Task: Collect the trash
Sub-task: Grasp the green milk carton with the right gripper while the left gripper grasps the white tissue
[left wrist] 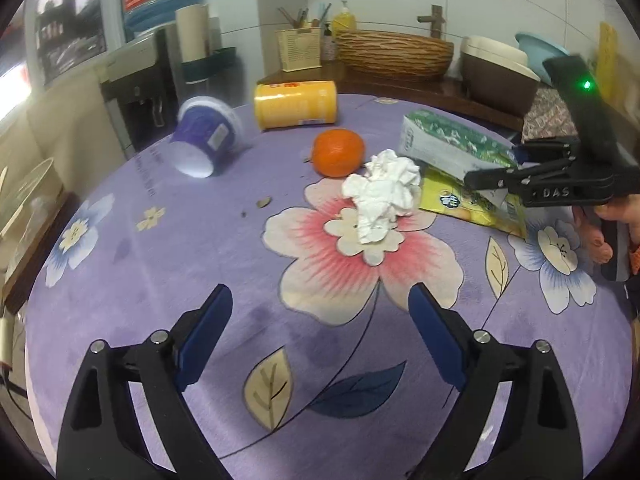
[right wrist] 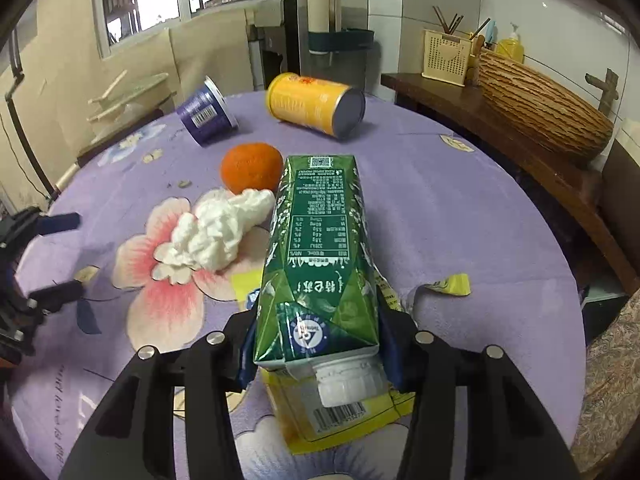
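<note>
A green drink carton (right wrist: 320, 248) lies on its side, and my right gripper (right wrist: 316, 344) is shut on its cap end; it shows in the left wrist view too (left wrist: 452, 146), with the right gripper (left wrist: 496, 184) at its right end. Under it lies a yellow wrapper (right wrist: 332, 412) (left wrist: 472, 200). A crumpled white tissue (left wrist: 380, 192) (right wrist: 216, 232) lies on the pink flower print, left of the carton. My left gripper (left wrist: 320, 320) is open and empty, short of the tissue.
An orange (left wrist: 338, 152) sits behind the tissue. A yellow can (left wrist: 296, 104) and a purple cup (left wrist: 204, 136) lie tipped at the far side of the round purple-clothed table (left wrist: 160, 280). A wooden counter (right wrist: 500, 120) with a woven basket stands to the right.
</note>
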`<state>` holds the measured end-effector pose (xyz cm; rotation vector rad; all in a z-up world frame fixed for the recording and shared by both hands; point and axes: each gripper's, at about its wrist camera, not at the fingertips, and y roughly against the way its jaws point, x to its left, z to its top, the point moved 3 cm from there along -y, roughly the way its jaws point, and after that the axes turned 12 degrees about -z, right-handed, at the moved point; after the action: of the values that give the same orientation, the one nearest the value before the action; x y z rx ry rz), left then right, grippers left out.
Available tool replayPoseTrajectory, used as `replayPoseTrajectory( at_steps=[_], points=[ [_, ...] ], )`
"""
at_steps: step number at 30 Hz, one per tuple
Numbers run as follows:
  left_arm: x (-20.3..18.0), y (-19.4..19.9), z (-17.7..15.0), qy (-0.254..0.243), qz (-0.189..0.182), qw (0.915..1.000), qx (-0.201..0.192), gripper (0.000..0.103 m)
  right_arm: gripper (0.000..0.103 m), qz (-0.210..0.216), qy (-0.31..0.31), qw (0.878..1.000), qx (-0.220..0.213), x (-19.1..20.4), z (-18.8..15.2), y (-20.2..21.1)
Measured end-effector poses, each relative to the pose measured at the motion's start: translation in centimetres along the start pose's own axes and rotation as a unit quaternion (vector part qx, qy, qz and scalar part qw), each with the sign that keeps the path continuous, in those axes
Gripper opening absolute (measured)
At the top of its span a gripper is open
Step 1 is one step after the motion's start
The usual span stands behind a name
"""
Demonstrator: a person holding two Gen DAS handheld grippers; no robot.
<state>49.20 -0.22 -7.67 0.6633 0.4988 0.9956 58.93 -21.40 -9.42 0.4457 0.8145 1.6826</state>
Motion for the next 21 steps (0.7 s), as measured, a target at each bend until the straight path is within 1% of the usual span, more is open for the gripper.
replayPoseTrajectory(
  at_steps=[2, 5, 10, 12, 14, 16, 17, 19, 21],
  points=[
    [-0.6, -1.0, 0.6, -0.007, -0.003, 1.0, 0.003, 0.083, 0.048, 0.006, -0.013, 1.0, -0.013, -0.4, 0.2, 1.1],
    [-1.6, -2.7, 2.0, -0.013, -0.017, 0.9997, 0.011, 0.082, 0.048, 0.001, -0.025, 0.999, -0.025, -1.0, 0.1, 2.5],
    [-3.2, -5.7, 4.4, -0.033, -0.004, 0.9994, 0.013, 0.079, 0.048, -0.016, -0.039, 0.999, -0.025, -2.1, -1.2, 4.0],
    [-3.6, -7.0, 5.1, -0.035, 0.006, 0.9992, 0.018, 0.072, 0.048, -0.024, -0.042, 0.999, -0.025, -2.5, -2.1, 4.6],
    [-3.8, -8.2, 5.7, -0.033, 0.011, 0.9991, 0.023, 0.067, 0.048, -0.027, -0.046, 0.998, -0.025, -2.9, -2.8, 5.2],
    [-3.8, -9.1, 6.0, -0.029, 0.019, 0.999, 0.029, 0.059, 0.048, -0.026, -0.051, 0.998, -0.027, -3.3, -3.4, 6.0],
    [-3.6, -9.5, 6.1, -0.022, 0.02, 0.9991, 0.03, 0.048, 0.048, -0.025, -0.053, 0.998, -0.03, -3.4, -3.8, 6.5],
    [-3.4, -9.7, 6.2, -0.013, 0.024, 0.9993, 0.024, 0.046, 0.048, -0.029, -0.055, 0.997, -0.035, -3.8, -4.5, 7.3],
    [-3.4, -9.5, 6.2, -0.007, 0.023, 0.9995, 0.018, 0.04, 0.048, -0.033, -0.057, 0.997, -0.038, -4.1, -5.1, 7.9]
  ],
)
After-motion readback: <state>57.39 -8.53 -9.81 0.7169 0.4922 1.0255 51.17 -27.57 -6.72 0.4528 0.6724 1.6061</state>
